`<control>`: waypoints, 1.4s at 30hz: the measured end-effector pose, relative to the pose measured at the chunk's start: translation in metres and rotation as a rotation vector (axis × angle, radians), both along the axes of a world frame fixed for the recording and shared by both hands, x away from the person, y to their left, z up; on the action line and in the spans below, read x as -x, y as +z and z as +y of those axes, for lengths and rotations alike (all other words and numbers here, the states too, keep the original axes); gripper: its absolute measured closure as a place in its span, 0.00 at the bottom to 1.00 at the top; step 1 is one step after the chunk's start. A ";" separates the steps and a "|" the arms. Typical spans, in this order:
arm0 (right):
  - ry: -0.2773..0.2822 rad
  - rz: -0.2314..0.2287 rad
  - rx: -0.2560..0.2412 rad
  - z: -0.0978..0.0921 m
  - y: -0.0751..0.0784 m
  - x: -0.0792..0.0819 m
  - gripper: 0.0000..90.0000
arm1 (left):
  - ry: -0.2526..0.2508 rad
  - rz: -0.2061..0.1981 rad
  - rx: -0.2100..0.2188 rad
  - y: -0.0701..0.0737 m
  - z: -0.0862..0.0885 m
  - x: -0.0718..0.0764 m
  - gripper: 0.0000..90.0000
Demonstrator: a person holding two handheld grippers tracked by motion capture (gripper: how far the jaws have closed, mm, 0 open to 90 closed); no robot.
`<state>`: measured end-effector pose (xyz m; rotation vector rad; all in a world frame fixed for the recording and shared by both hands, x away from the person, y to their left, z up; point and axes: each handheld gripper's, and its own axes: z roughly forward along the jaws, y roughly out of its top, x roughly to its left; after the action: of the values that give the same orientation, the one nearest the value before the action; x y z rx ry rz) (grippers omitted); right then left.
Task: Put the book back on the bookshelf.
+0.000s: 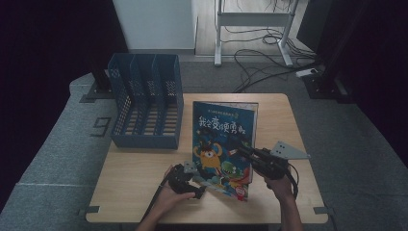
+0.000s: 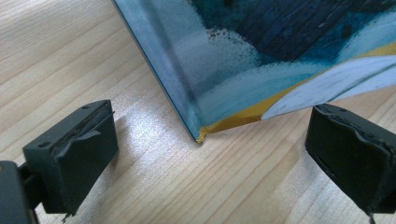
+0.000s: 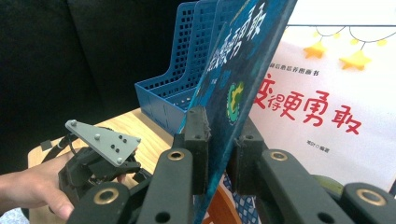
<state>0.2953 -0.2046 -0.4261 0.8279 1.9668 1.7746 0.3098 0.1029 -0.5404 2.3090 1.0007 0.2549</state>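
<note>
Right gripper [image 3: 219,140], low centre of its own view, clamps the front cover of a blue illustrated picture book [image 1: 222,144] and lifts it open. Book sits centre-frame on the light wooden table [image 1: 139,178], right of a blue perforated plastic file rack [image 1: 146,101]. Left gripper [image 2: 210,154] gapes wide around the book's bottom corner, jaws not touching it.

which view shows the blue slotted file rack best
The high view: the whole blue slotted file rack stands on the wooden table, all compartments visible. The right gripper view shows its near end behind the book cover.

Black tongs [image 3: 219,140] with brass-ringed pivot screws, grey three-cornered plate, black trailing cable
</note>
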 end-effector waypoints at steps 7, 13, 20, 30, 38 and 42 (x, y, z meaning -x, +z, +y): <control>-0.021 -0.041 0.037 0.004 0.003 0.004 0.87 | 0.022 -0.019 0.008 -0.002 0.000 -0.004 0.02; -0.013 -0.090 0.057 0.010 0.005 0.008 0.87 | 0.031 -0.027 0.006 -0.002 -0.001 -0.006 0.03; 0.004 -0.076 0.040 0.005 0.002 0.006 0.88 | 0.043 -0.018 0.005 -0.001 0.000 -0.004 0.06; 0.010 -0.082 0.052 0.005 0.002 0.007 0.87 | 0.057 -0.031 0.012 -0.001 -0.001 0.000 0.08; 0.011 -0.082 0.054 0.005 0.002 0.007 0.87 | 0.034 -0.009 0.015 0.000 -0.005 0.003 0.08; 0.008 -0.086 0.060 0.005 0.003 0.008 0.87 | 0.049 -0.015 0.034 -0.001 -0.005 0.002 0.09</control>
<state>0.2871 -0.1992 -0.4234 0.7128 1.9606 1.7173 0.3081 0.0979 -0.5409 2.2514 1.0469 0.2728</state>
